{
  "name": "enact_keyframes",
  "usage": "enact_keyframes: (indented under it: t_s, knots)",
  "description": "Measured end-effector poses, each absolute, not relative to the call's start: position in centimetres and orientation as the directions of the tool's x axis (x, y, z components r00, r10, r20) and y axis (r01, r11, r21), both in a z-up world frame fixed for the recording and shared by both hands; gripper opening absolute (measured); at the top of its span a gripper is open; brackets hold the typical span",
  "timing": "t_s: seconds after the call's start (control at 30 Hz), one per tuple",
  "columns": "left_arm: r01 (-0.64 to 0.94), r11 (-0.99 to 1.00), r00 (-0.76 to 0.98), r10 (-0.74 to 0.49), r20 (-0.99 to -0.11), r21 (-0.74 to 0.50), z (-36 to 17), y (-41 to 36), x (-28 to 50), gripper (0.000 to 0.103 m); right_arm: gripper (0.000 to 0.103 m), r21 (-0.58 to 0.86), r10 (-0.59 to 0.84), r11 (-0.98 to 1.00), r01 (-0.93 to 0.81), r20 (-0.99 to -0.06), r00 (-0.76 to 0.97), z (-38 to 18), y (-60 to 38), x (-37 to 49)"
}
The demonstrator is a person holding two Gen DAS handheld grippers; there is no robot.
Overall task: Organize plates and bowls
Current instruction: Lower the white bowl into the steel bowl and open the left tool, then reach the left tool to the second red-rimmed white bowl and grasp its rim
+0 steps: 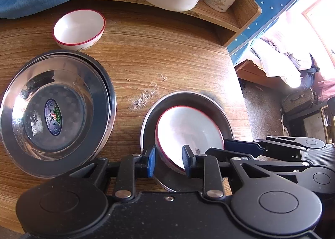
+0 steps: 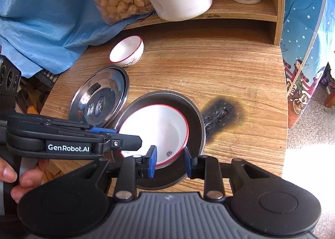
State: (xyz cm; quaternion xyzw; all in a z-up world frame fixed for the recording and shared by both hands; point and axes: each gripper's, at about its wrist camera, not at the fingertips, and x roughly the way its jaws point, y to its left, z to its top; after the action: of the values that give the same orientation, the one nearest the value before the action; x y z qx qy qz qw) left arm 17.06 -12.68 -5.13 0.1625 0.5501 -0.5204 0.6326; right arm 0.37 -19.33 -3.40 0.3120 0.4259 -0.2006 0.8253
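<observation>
Ceramic bowl [image 1: 188, 134] in the steel plate [image 1: 209, 101] is stiff, slippery and fragile; grip its rim. Left hand-held gripper [image 1: 168, 160] and right hand-held gripper [image 2: 170, 161] straddle that rim, jaws narrow, apparently not clamping.

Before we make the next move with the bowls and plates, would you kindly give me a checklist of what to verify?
1. White bowl seated inside the steel plate: ok.
2. Left gripper not clamped on the bowl: ok, jaws astride the near rim, pads not pressing.
3. Right gripper not clamped on the bowl: ok, same stance at its part of the rim.
4. Grippers clear of each other: cannot tell, they sit close together over the bowl.
5. Second bowl upright and unobstructed on the table: ok.
6. Stacked steel plates apart from the loaded plate: ok.
</observation>
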Motion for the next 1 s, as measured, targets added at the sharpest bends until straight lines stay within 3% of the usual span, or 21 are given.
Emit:
enact_keyframes:
  t_s: [0.27,0.33,0.4,0.53,0.6,0.67,0.8,1.0]
  knots:
    - [0.843,0.386,-0.135,-0.522,-0.842,-0.374,-3.7,-12.2,17.6,0.042,0.032,0.305,-0.124,0.734,0.606,-0.818,0.561,-1.9,-19.3,0.3]
    - [0.848,0.389,-0.100,-0.549,-0.830,-0.360,-3.0,-12.0,17.7,0.051,0.034,0.308,-0.136,0.730,0.610,-0.809,0.572,-1.4,-19.5,0.3]
    - [0.854,0.396,-0.055,-0.578,-0.814,-0.338,-2.1,-11.7,18.1,0.077,0.040,0.318,-0.151,0.718,0.619,-0.797,0.585,-0.9,-19.8,0.2]
    - [0.847,0.440,0.033,-0.602,-0.798,-0.297,-0.8,-11.3,19.6,0.089,0.053,0.358,-0.163,0.691,0.628,-0.769,0.618,-0.2,-20.4,0.6]
    - [0.832,0.477,0.074,-0.601,-0.796,-0.283,-0.5,-11.1,20.8,0.100,0.061,0.359,-0.176,0.691,0.628,-0.758,0.628,0.2,-20.5,1.2]
    - [0.816,0.510,0.108,-0.596,-0.796,-0.271,-0.4,-11.0,22.0,0.102,0.078,0.351,-0.186,0.697,0.625,-0.753,0.631,0.7,-20.4,2.0]
    - [0.800,0.560,0.175,-0.560,-0.810,-0.215,-0.4,-11.0,24.4,0.102,0.100,0.336,-0.215,0.714,0.614,-0.730,0.649,1.4,-20.2,3.6]
    - [0.750,0.639,0.232,-0.498,-0.835,-0.173,-0.8,-10.6,28.5,0.102,0.103,0.350,-0.238,0.703,0.619,-0.704,0.669,1.6,-19.9,6.1]
